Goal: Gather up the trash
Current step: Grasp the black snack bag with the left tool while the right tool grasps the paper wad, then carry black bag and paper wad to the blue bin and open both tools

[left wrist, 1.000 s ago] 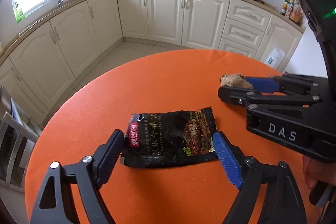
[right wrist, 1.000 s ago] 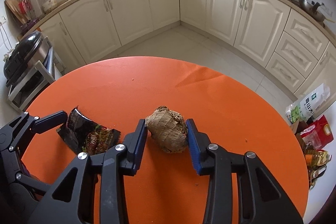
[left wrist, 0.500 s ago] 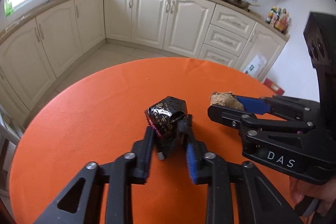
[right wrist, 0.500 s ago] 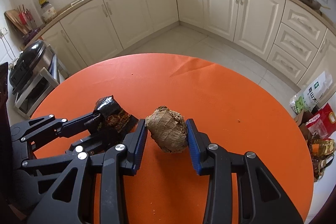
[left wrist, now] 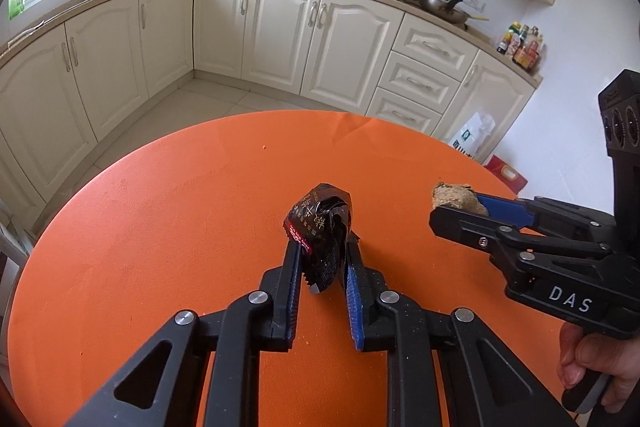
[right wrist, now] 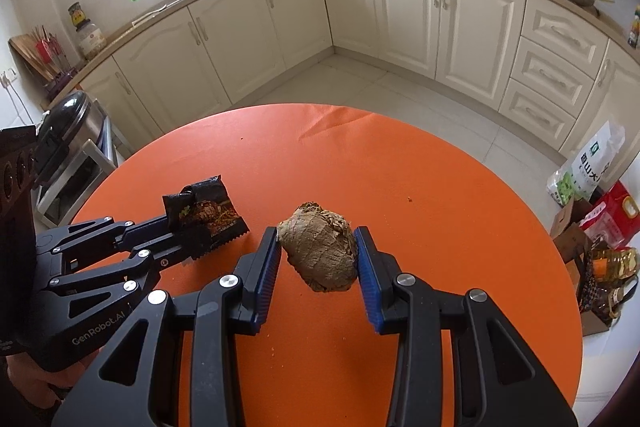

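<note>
Left claw point(left wrist: 322, 265) is closing on a crumpled black snack wrapper point(left wrist: 320, 227); right claw point(right wrist: 316, 259) grips a wadded brown paper ball point(right wrist: 320, 247) above the orange desk point(right wrist: 440, 227).

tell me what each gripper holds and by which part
Left gripper, closing: crumpled black wrapper, by its lower end. Right gripper: brown paper wad, across its sides.

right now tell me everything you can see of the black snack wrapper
The black wrapper is a glossy foil-like sachet with white characters, a red strip and a food picture, its edge serrated. It is crumpled and folded on itself, standing up between the fingers of the left tool, whose jaws are closing on it and already press it. It looks lifted off the orange table. Nothing else touches it; the brown wad sits apart in the right tool.
</note>
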`<state>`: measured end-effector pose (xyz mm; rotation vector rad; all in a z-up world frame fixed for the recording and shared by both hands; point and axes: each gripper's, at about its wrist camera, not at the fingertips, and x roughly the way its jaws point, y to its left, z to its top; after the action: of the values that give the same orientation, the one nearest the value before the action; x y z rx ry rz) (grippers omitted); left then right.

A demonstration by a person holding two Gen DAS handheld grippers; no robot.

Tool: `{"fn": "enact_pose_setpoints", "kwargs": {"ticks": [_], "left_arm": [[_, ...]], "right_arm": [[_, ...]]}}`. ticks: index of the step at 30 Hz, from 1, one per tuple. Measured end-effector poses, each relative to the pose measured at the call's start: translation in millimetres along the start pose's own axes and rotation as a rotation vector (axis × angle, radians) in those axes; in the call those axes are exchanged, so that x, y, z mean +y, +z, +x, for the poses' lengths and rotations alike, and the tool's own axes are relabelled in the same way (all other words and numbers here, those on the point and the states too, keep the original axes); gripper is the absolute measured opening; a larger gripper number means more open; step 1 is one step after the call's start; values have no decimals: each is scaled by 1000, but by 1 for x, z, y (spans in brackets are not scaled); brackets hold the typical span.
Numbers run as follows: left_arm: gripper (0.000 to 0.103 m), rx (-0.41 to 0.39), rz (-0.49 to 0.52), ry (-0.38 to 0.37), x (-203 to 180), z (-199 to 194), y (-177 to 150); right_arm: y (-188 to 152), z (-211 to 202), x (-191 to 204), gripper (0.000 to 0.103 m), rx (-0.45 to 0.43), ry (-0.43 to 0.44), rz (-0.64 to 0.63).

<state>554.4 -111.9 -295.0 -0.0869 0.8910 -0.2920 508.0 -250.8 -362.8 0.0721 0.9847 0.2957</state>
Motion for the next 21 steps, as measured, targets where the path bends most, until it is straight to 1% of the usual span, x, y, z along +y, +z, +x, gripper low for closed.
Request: {"fn": "enact_pose_setpoints", "kwargs": {"ticks": [1,4,6,7,8,11,14,15,16,17,18,19,21], "left_arm": [[17,6,9,15,0,1,0],[31,32,36,40,-5,9,6],[67,27,52,67,-7,11,8],[72,17,55,71,-8,11,9],[74,8,57,70,-10,12,10],[73,19,61,65,-17,23,14],[71,15,90,93,-25,30,13],[66,13,91,87,-28,30,12],[64,12,89,84,-31,31,11],[59,10,90,76,-34,32,11],[50,10,92,64,-37,33,11],[46,9,90,45,-37,32,9],[34,7,76,14,-37,31,6]], "right_arm": [[-2,-2,0,38,3,-1,-1],[-5,-5,-2,38,6,-5,-2],[-7,-7,-2,38,4,-4,0],[-8,-7,-2,38,3,-5,1],[-8,-8,-3,38,4,-5,2],[-8,-7,-6,38,4,-5,8],[-8,-4,-10,38,11,-6,16],[-9,-3,-11,38,11,-3,19],[-9,-3,-12,38,10,-2,21],[-9,-3,-12,38,10,0,23],[-9,-3,-13,38,9,2,25],[-8,-3,-13,38,6,4,28],[-8,-4,-14,38,3,5,31]]}}
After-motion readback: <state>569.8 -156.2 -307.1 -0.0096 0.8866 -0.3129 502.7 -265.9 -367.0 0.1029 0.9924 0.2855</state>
